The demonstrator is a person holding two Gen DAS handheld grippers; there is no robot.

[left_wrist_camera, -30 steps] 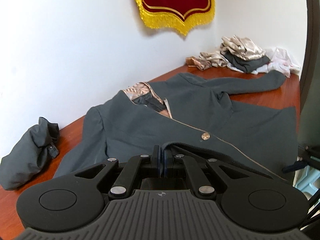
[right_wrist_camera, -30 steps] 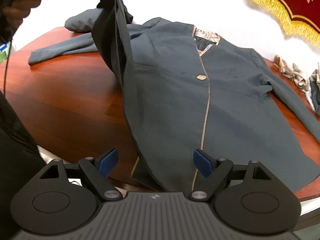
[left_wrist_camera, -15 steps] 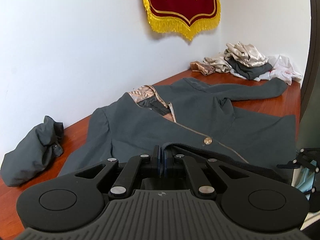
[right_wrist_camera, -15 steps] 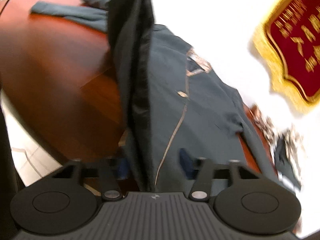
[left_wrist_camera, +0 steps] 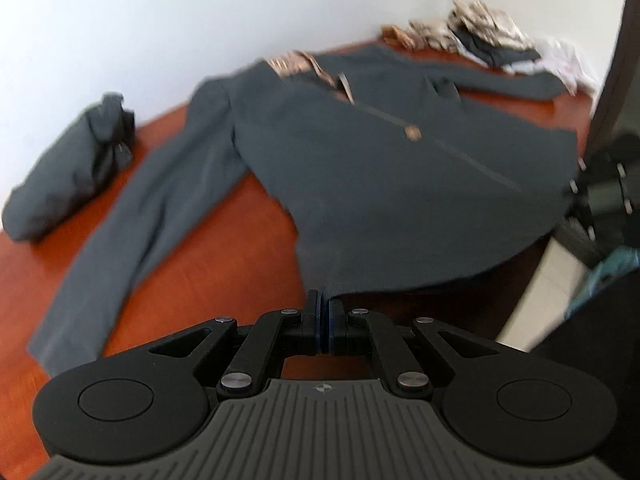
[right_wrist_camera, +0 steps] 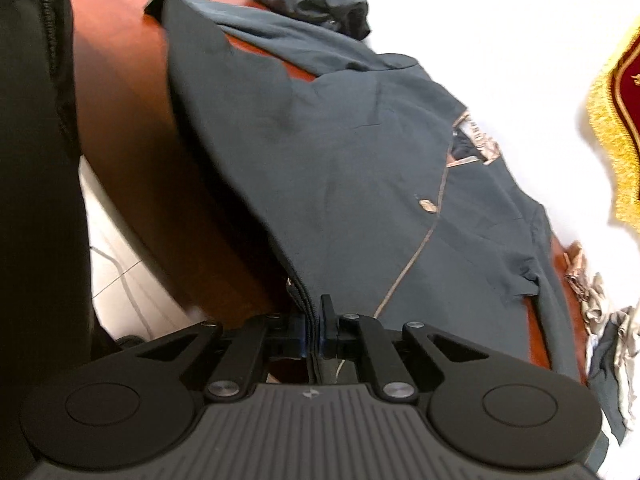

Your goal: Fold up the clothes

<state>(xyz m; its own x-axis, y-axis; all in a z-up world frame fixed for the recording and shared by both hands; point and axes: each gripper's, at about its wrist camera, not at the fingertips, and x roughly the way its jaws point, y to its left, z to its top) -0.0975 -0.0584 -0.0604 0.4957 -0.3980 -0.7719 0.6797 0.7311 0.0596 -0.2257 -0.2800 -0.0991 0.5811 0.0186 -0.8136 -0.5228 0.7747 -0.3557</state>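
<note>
No bins or baskets anywhere, everything just sits loose on the reddish wooden table (left_wrist_camera: 224, 264). The grey-blue jacket (left_wrist_camera: 380, 168) is spread front-up across the table, collar toward the white wall, one bronze button (left_wrist_camera: 412, 133) on the front with a tan trim line running down from it. One sleeve (left_wrist_camera: 132, 232) stretches out over the wood away from the body of the jacket, and on the far side of that sleeve there's a bundled dark garment (left_wrist_camera: 68, 168). Beyond the jacket's other sleeve, in the corner, is a heap of beige and grey clothes (left_wrist_camera: 480, 36).

Left gripper (left_wrist_camera: 324, 322) is pressed together right at the jacket's hem corner, pinching that edge. Right gripper (right_wrist_camera: 314, 330) is clamped on the hem too, with folds of fabric bunched between its fingers, and the hem between them lifted off the table.
</note>
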